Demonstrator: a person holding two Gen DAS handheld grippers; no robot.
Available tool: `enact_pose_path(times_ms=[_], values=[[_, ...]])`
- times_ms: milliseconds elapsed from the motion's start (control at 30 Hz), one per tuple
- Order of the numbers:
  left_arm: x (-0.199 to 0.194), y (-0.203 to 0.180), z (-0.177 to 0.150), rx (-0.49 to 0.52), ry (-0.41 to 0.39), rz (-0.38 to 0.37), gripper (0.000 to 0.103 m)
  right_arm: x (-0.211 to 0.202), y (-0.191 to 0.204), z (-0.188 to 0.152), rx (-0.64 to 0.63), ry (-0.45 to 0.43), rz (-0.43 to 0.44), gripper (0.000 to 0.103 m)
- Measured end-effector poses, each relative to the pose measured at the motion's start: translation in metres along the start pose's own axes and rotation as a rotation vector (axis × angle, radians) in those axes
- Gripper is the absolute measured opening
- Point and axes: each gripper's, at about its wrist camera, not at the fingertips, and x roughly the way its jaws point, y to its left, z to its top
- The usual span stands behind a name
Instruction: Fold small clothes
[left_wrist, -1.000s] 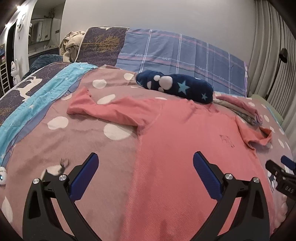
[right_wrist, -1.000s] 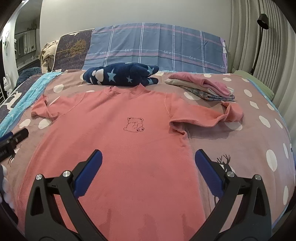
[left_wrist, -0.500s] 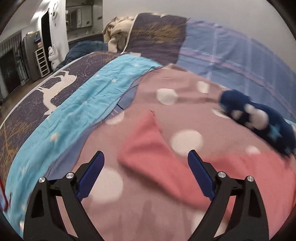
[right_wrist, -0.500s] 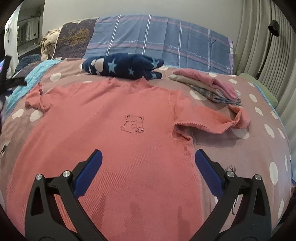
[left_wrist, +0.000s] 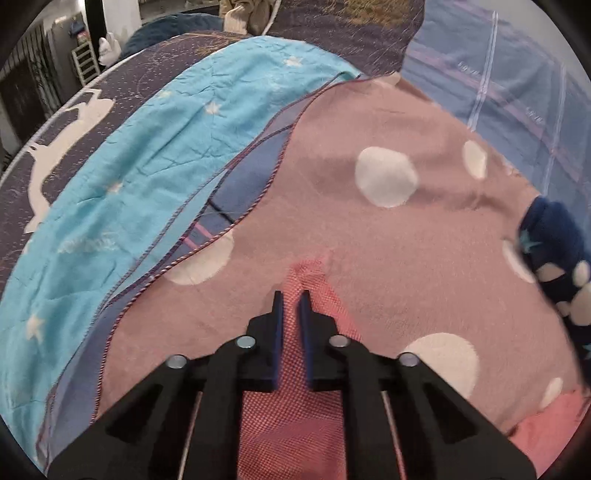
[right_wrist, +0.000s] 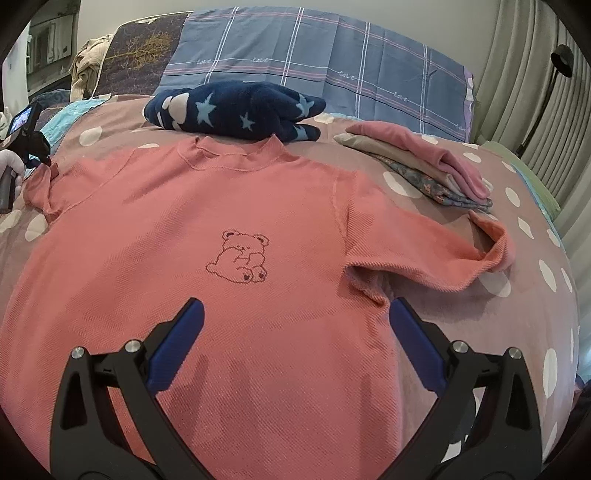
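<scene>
Pink shirt (right_wrist: 236, 280) lies spread flat on the spotted bedspread (left_wrist: 388, 236).
Left gripper (left_wrist: 291, 299) pinches its sleeve end near the bed's left edge; right gripper (right_wrist: 295, 325), jaws spread wide, hovers over the shirt's lower front.

Shirt (right_wrist: 280, 236) was spread flat on bed blanket (right_wrist: 480, 317), sleeves stretched out to either side. Starred bundle (right_wrist: 236, 107) was laid just behind collar. Folded clothes stack (right_wrist: 424, 170) was placed behind right sleeve (right_wrist: 443, 254), pillows (right_wrist: 314, 48) propped at back. Left sleeve end (left_wrist: 314, 280) was pinched in left claw (left_wrist: 291, 306). Right claw (right_wrist: 295, 328) was held over shirt's lower part.
</scene>
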Motion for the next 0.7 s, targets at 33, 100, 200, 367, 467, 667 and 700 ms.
enact_pose_path(times_ms=[33,100,200,367,467,667,700], values=[[-0.01,-0.001,-0.001,0.011,-0.025,-0.03,0.007,0.0,0.0,0.0,0.0,-0.003,0.008,0.101],[-0.032,-0.006,-0.005,0.034,-0.075,-0.098,0.006,-0.001,0.0,-0.003,-0.007,-0.003,0.016,0.101],[-0.085,-0.024,-0.018,0.104,-0.153,-0.258,0.006,-0.003,-0.002,-0.004,-0.004,-0.007,0.014,0.101],[-0.184,-0.082,-0.061,0.268,-0.263,-0.538,0.006,-0.013,-0.011,-0.005,0.039,-0.022,0.018,0.101],[-0.228,-0.12,-0.102,0.384,-0.305,-0.685,0.007,-0.02,-0.022,-0.006,0.072,-0.033,0.025,0.101],[-0.231,-0.188,-0.213,0.574,-0.177,-0.822,0.044,-0.021,-0.05,-0.013,0.175,0.011,0.092,0.101],[-0.228,-0.19,-0.23,0.595,-0.154,-0.825,0.044,-0.021,-0.054,-0.014,0.188,0.019,0.113,0.101]])
